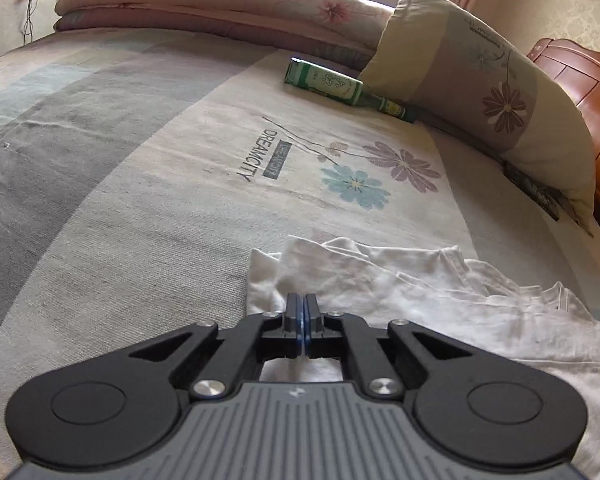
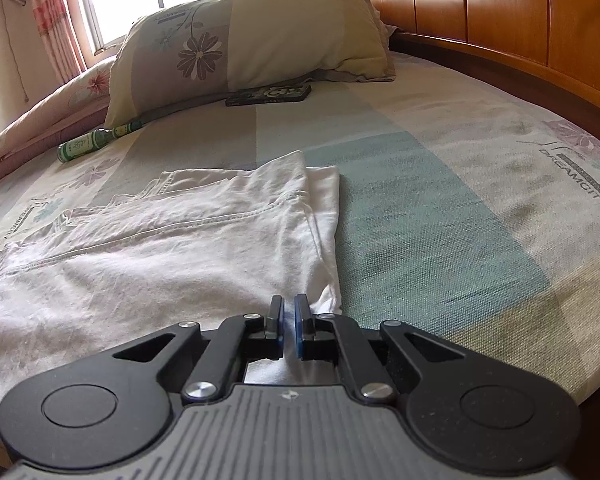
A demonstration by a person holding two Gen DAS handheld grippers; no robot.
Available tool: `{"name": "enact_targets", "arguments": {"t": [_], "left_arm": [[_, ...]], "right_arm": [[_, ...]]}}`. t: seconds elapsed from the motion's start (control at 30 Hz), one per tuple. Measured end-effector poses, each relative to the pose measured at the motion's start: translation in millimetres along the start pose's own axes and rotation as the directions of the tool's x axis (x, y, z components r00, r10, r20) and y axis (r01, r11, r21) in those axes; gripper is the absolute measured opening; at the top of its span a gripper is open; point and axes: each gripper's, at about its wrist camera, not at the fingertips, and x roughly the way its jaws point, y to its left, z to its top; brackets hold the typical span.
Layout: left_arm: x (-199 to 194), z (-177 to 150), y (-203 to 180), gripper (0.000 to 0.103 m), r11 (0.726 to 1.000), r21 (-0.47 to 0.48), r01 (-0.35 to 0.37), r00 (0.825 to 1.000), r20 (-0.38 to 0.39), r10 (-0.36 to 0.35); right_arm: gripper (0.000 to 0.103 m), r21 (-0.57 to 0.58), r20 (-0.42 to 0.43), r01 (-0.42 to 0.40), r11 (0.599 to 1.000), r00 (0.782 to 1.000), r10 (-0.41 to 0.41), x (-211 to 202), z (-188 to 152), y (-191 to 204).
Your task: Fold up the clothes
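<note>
While a white cotton garment (image 2: 172,240) lies partly folded and rumpled on the bedsheet (image 2: 440,240), the left gripper (image 1: 304,300) is pinched together at its left edge, whether on cloth I cannot tell; the right gripper (image 2: 289,304) hovers slightly parted at its right edge. It looks light, limp and easily creased, so best taken by hems or corners.

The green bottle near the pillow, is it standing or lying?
Lying: the green bottle rests on its side on the bed sheet.

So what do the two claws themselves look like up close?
The left claw and right claw match: matte black linkage arms, silver screw heads, round black discs either side, a ribbed grey body with a small pale emblem, and blue pads on the fingers. No cables or sleeves show.
</note>
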Motion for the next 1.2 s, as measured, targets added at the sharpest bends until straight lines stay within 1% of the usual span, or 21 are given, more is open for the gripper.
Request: {"name": "enact_targets", "arguments": {"t": [0.07, 0.13, 0.23, 0.33, 0.37, 0.4, 0.43, 0.5, 0.53, 0.6, 0.67, 0.73, 0.77, 0.8, 0.87, 0.93, 1.0, 1.07, 1.13, 1.17, 1.2], "left_arm": [[-8.4, -3.3, -2.4, 0.004, 0.999, 0.000, 0.033, 0.999, -0.009, -0.033], [-16.8, -6.6, -4.7, 0.007, 0.998, 0.000, 0.065, 0.998, -0.017, -0.065], [-29.5, -11.5, -8.2, 0.007, 0.993, 0.000, 0.114, 0.993, -0.030, -0.114], [-17.1, -26.9, -5.7, 0.007, 0.995, -0.049, 0.086, 0.991, -0.103, -0.090], [-18.0, -29.3, -4.9, 0.007, 0.995, -0.055, 0.087, 0.991, -0.096, -0.092], [-21.3, -27.7, -5.8, 0.007, 0.994, -0.047, 0.094, 0.992, -0.084, -0.098], [-24.9, -24.6, -7.3, 0.007, 0.994, -0.035, 0.101, 0.992, -0.074, -0.104], [-32.2, -14.0, -11.1, 0.008, 0.994, 0.005, 0.113, 0.993, -0.035, -0.113], [-35.8, -8.3, -13.1, 0.012, 0.993, 0.026, 0.118, 0.993, -0.013, -0.118], [-37.5, 3.6, -18.0, 0.032, 0.988, 0.084, 0.131, 0.991, 0.021, -0.133], [-28.5, 12.7, -18.8, 0.036, 0.984, 0.102, 0.142, 0.989, 0.032, -0.146], [-16.2, 18.4, -16.7, 0.036, 0.982, 0.106, 0.157, 0.987, 0.020, -0.159], [-9.3, 19.5, -15.6, 0.038, 0.980, 0.111, 0.168, 0.985, 0.009, -0.170], [-3.3, 19.5, -14.6, 0.042, 0.976, 0.121, 0.182, 0.983, -0.001, -0.183], [3.5, 14.3, -12.0, 0.042, 0.969, 0.146, 0.201, 0.979, 0.014, -0.206], [7.5, 6.3, -6.8, 0.043, 0.959, 0.158, 0.234, 0.970, 0.021, -0.240], [7.3, 2.7, -1.8, 0.043, 0.961, 0.142, 0.238, 0.970, 0.015, -0.242], [3.2, 1.5, 1.2, 0.043, 0.955, 0.156, 0.253, 0.966, 0.019, -0.259], [-0.6, 2.2, 6.3, 0.047, 0.950, 0.146, 0.277, 0.959, 0.023, -0.283], [-1.0, 3.3, 8.6, 0.049, 0.951, 0.135, 0.279, 0.958, 0.027, -0.285], [-1.1, 4.3, 9.7, 0.050, 0.953, 0.127, 0.274, 0.960, 0.029, -0.279]], "right_arm": [[0.007, 0.000, 0.007, 0.001, 1.000, 1.000, -0.001, 0.2, -1.4, 0.3], [0.010, -0.010, 0.010, 0.006, 1.000, 1.000, -0.006, 0.1, -2.3, 2.9], [0.012, -0.025, 0.010, 0.017, 1.000, 1.000, -0.017, -0.2, -2.6, 6.9], [0.013, -0.038, -0.001, 0.028, 0.999, 1.000, -0.028, -1.9, -1.6, 10.5], [0.015, -0.042, -0.010, 0.027, 0.999, 1.000, -0.027, -3.3, 0.8, 12.3], [0.021, -0.047, -0.019, 0.024, 0.999, 1.000, -0.025, -4.8, 3.7, 14.1], [0.024, -0.060, -0.023, 0.008, 0.998, 1.000, -0.010, -6.3, 9.0, 18.3], [0.025, -0.089, -0.028, -0.031, 0.996, 0.999, 0.029, -9.5, 21.1, 28.0], [0.025, -0.118, -0.031, -0.052, 0.992, 0.998, 0.049, -7.4, 29.3, 37.4], [0.025, -0.184, -0.038, -0.095, 0.978, 0.995, 0.089, -1.3, 47.0, 58.8], [0.025, -0.248, -0.047, -0.137, 0.959, 0.991, 0.129, 4.8, 64.7, 80.2], [0.027, -0.342, -0.071, -0.194, 0.919, 0.981, 0.180, 20.9, 81.4, 113.8], [0.031, -0.388, -0.087, -0.225, 0.894, 0.974, 0.207, 30.6, 89.0, 131.3], [0.036, -0.432, -0.103, -0.255, 0.865, 0.967, 0.233, 40.3, 96.6, 148.9], [0.037, -0.480, -0.139, -0.311, 0.820, 0.950, 0.279, 64.6, 105.5, 182.4], [0.037, -0.496, -0.213, -0.380, 0.781, 0.925, 0.316, 95.5, 109.5, 214.0], [0.037, -0.498, -0.282, -0.426, 0.755, 0.903, 0.323, 126.6, 107.8, 239.6], [0.038, -0.511, -0.316, -0.436, 0.741, 0.897, 0.310, 150.5, 102.3, 255.9], [0.046, -0.517, -0.340, -0.447, 0.730, 0.890, 0.304, 168.1, 96.4, 267.3], [0.054, -0.514, -0.347, -0.456, 0.727, 0.885, 0.310, 172.7, 93.3, 270.0], [0.056, -0.511, -0.355, -0.465, 0.723, 0.880, 0.315, 177.3, 90.2, 272.6]]}}
